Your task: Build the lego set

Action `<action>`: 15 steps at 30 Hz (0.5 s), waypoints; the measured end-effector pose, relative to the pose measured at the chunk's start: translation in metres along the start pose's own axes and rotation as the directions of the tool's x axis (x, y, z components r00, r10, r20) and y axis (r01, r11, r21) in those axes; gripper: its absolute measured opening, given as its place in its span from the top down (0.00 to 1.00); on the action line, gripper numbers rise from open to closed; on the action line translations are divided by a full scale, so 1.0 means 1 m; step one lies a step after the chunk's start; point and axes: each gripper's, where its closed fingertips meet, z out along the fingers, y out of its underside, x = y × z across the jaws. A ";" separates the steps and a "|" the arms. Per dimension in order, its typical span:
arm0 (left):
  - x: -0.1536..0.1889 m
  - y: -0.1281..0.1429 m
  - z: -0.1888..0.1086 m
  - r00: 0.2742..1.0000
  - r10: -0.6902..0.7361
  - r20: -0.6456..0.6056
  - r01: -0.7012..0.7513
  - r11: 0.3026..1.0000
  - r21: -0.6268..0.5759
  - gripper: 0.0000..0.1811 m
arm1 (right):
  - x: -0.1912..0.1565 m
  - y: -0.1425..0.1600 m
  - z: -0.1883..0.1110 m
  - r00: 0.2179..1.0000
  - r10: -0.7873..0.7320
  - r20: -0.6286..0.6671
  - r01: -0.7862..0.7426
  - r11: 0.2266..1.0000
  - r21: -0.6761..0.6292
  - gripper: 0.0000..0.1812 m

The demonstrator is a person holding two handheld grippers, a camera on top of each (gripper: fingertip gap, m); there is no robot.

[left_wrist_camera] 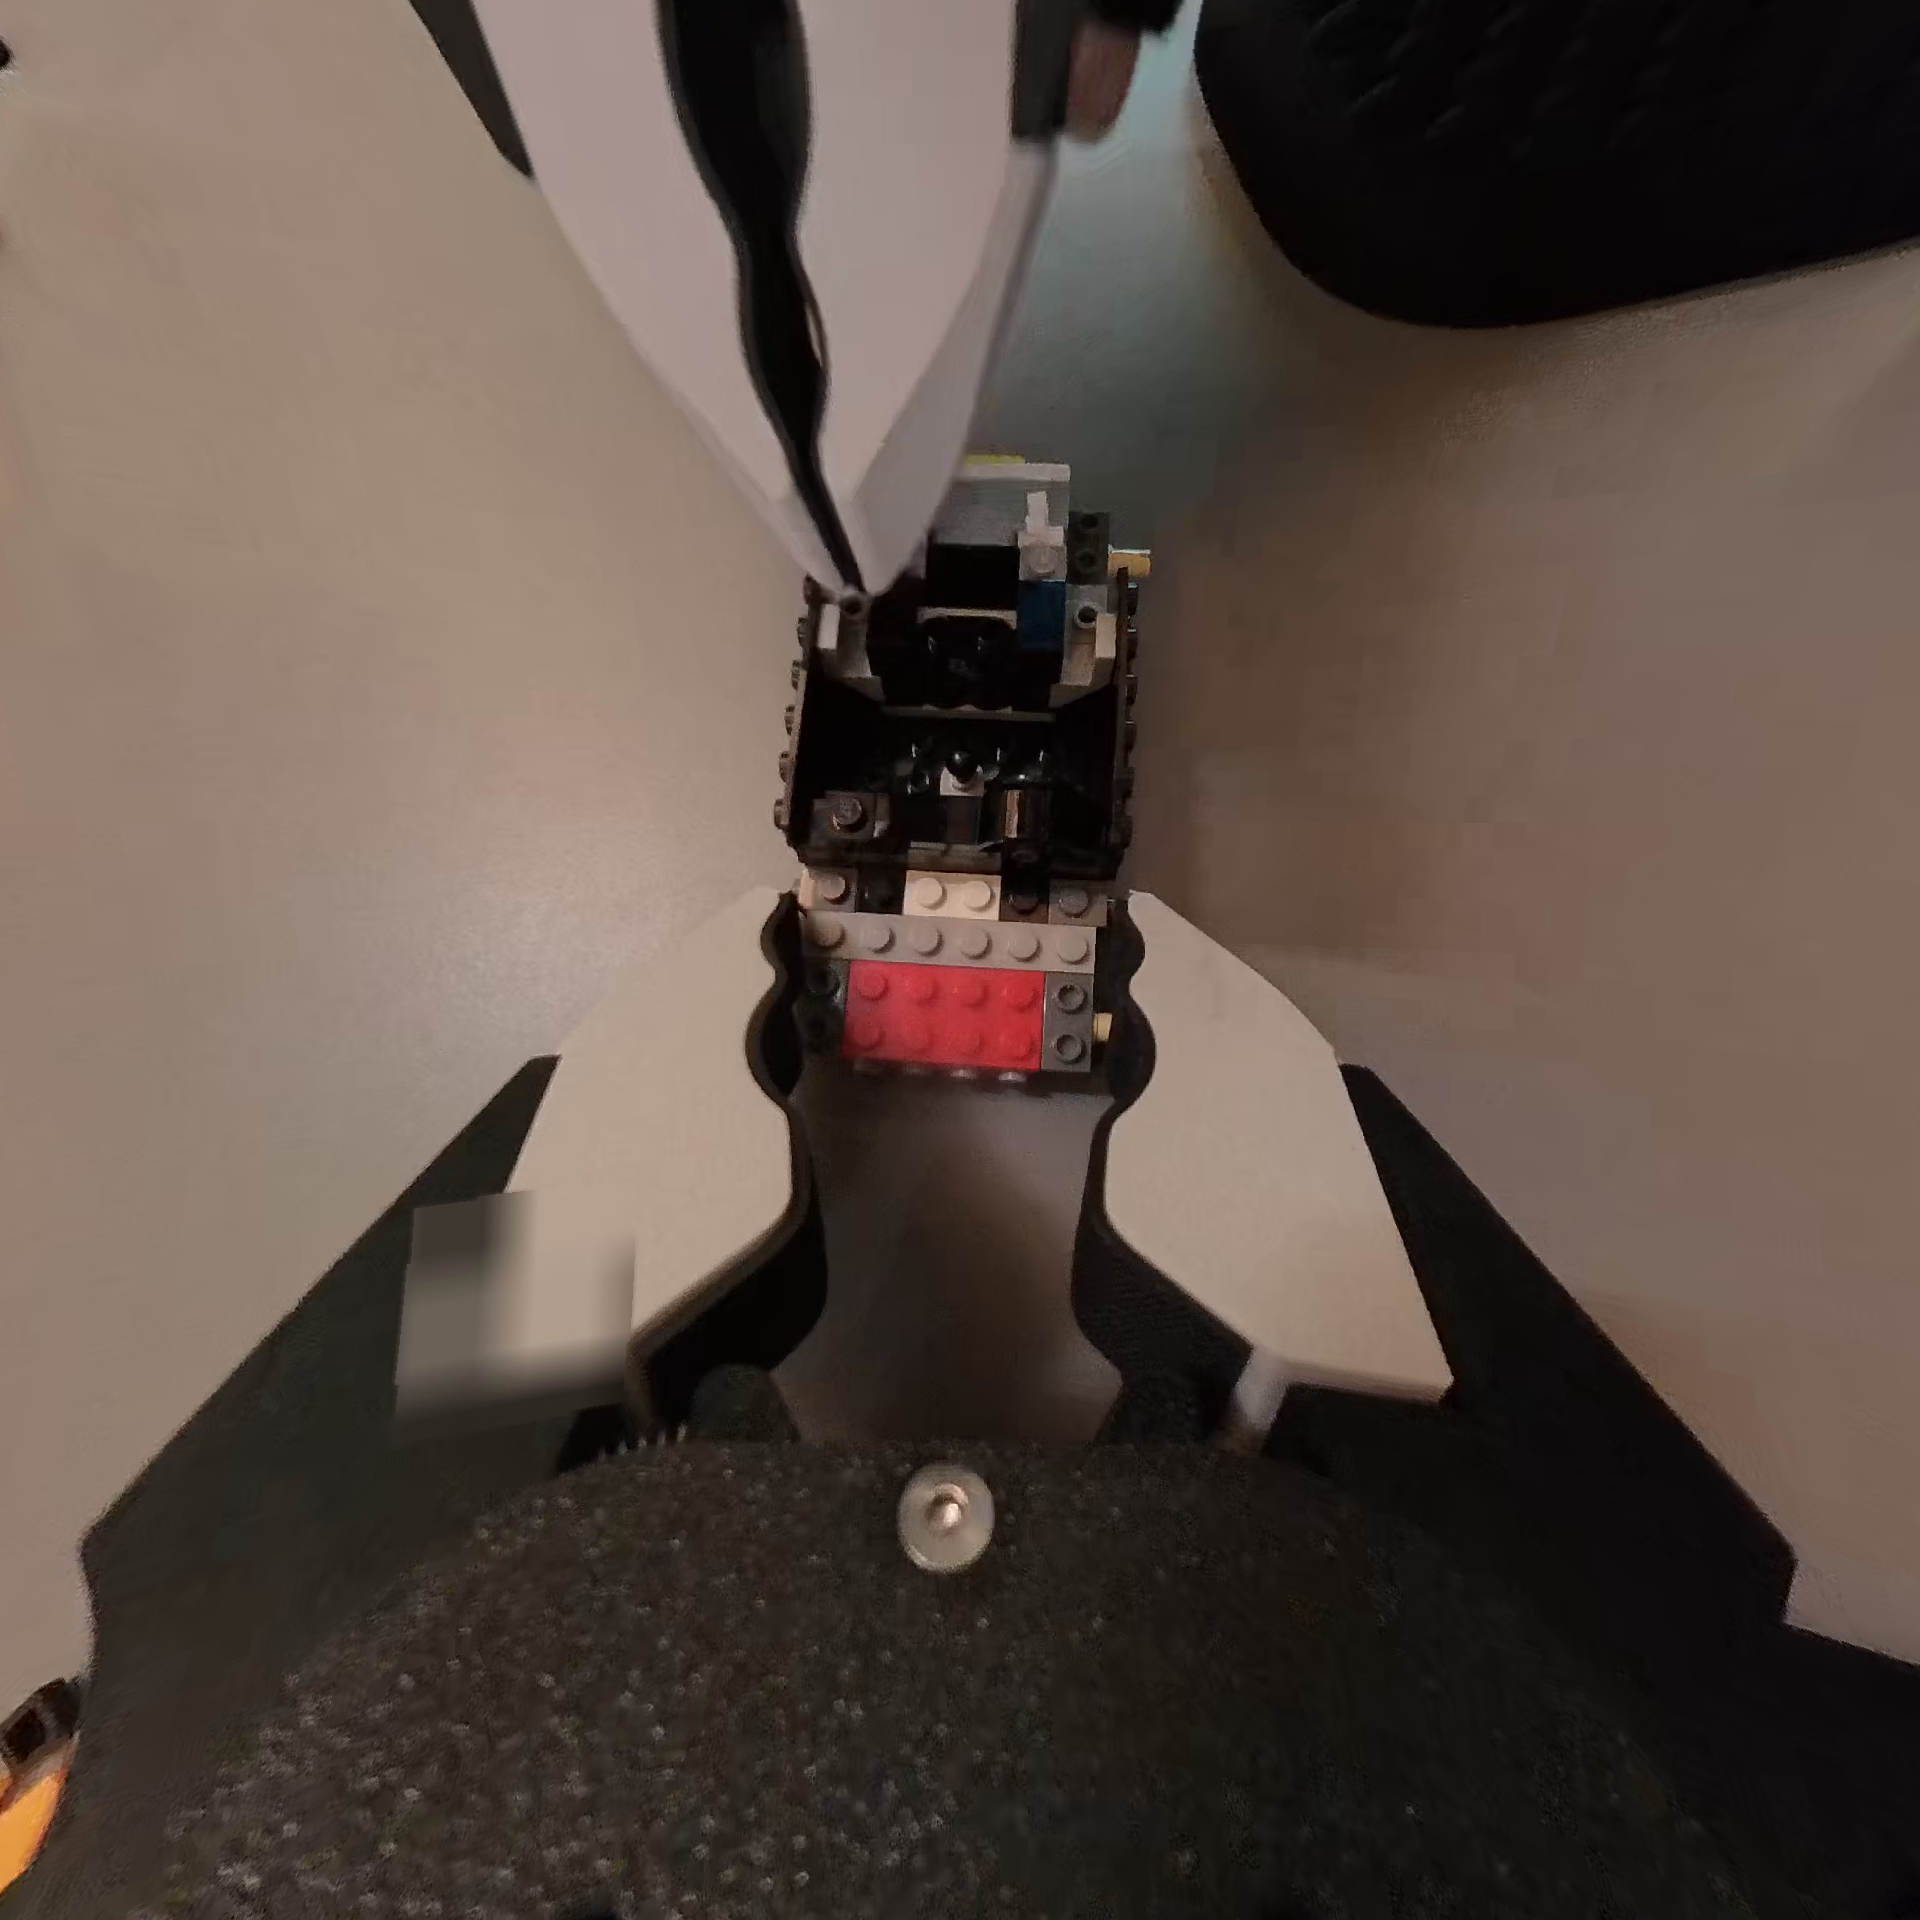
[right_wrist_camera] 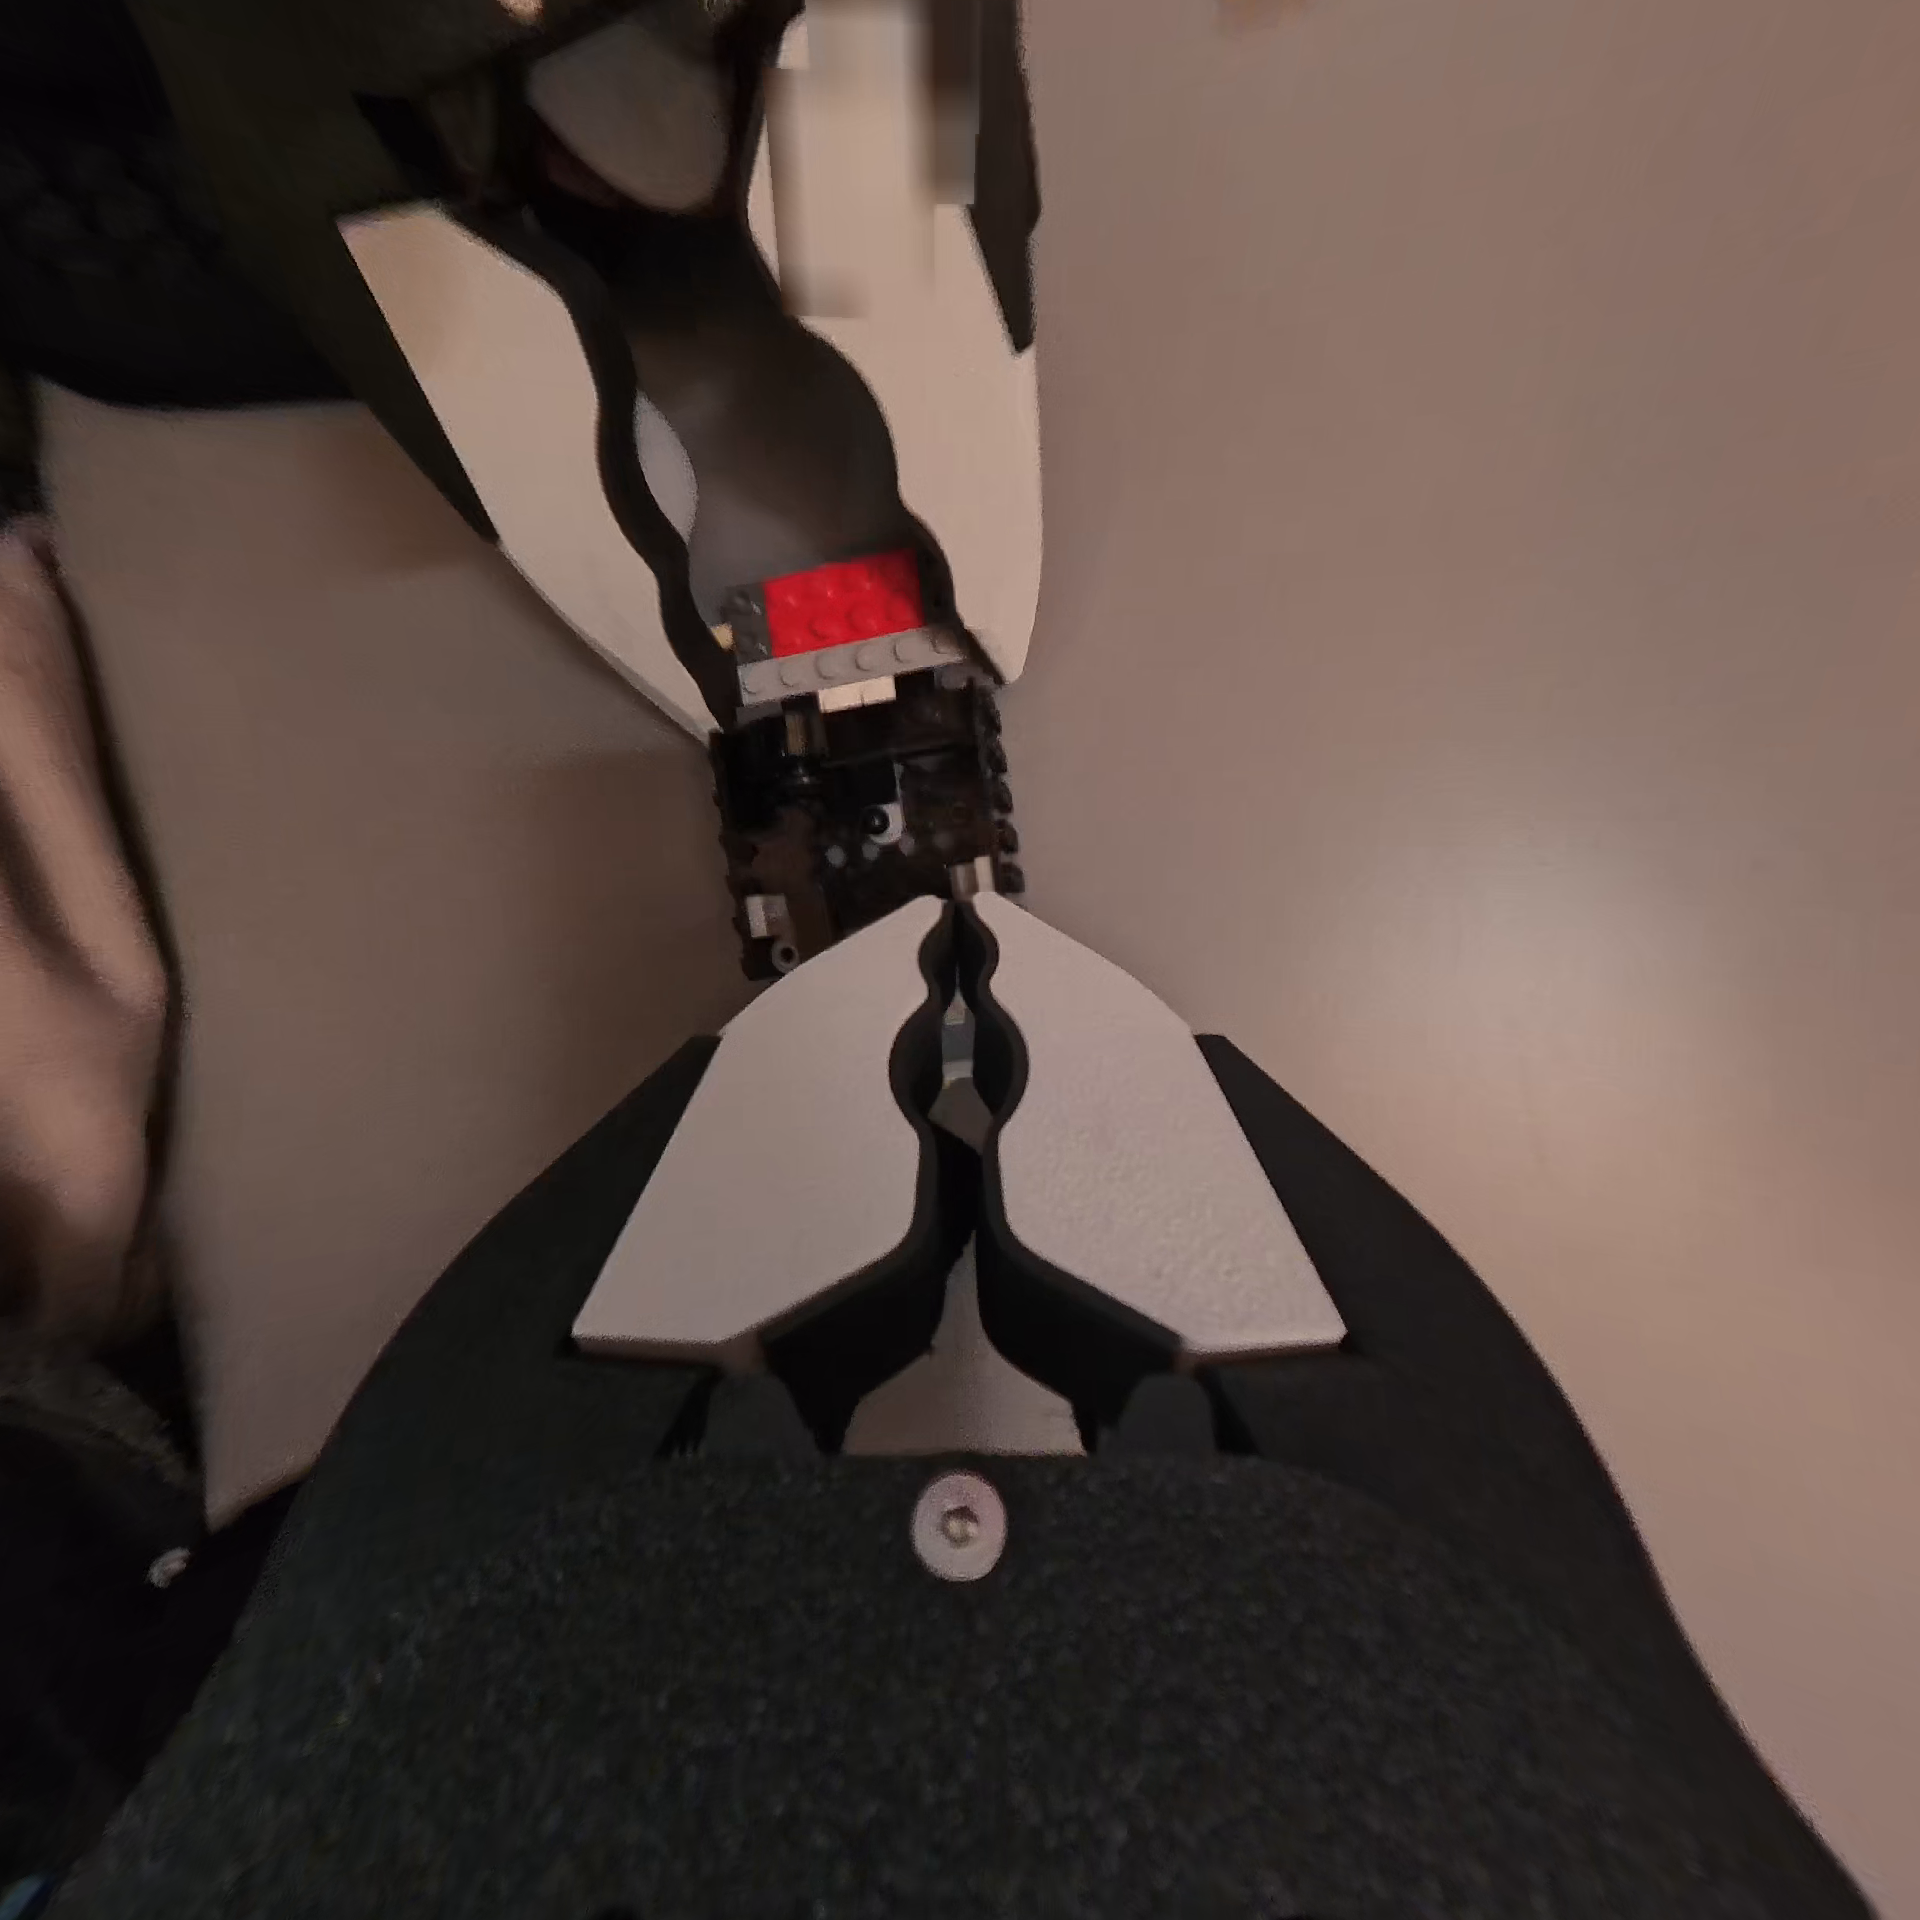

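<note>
A plain pale tabletop spreads under and to both sides of my grippers, with a dark rounded shape lying far ahead to the right of my left gripper. No writing is readable; I see no containers. My left gripper is clamped on the red-topped end of the lego model, which juts straight out ahead of its fingers. My right gripper meets the model's far end, its fingertips pinched on a small grey piece touching the dark body.
</note>
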 end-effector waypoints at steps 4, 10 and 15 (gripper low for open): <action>0.000 0.000 0.000 1.000 -0.009 -0.005 0.009 1.000 0.006 0.69 | 0.006 -0.015 -0.025 1.000 0.022 -0.017 -0.020 0.992 0.124 1.00; 0.000 0.000 0.000 1.000 -0.015 -0.009 0.015 1.000 0.008 0.69 | -0.001 -0.001 -0.004 0.997 -0.068 -0.043 0.068 0.998 -0.009 1.00; 0.000 0.000 0.000 1.000 -0.010 -0.004 0.010 1.000 0.002 0.69 | -0.002 0.002 0.003 0.994 -0.097 -0.041 0.094 0.993 -0.067 1.00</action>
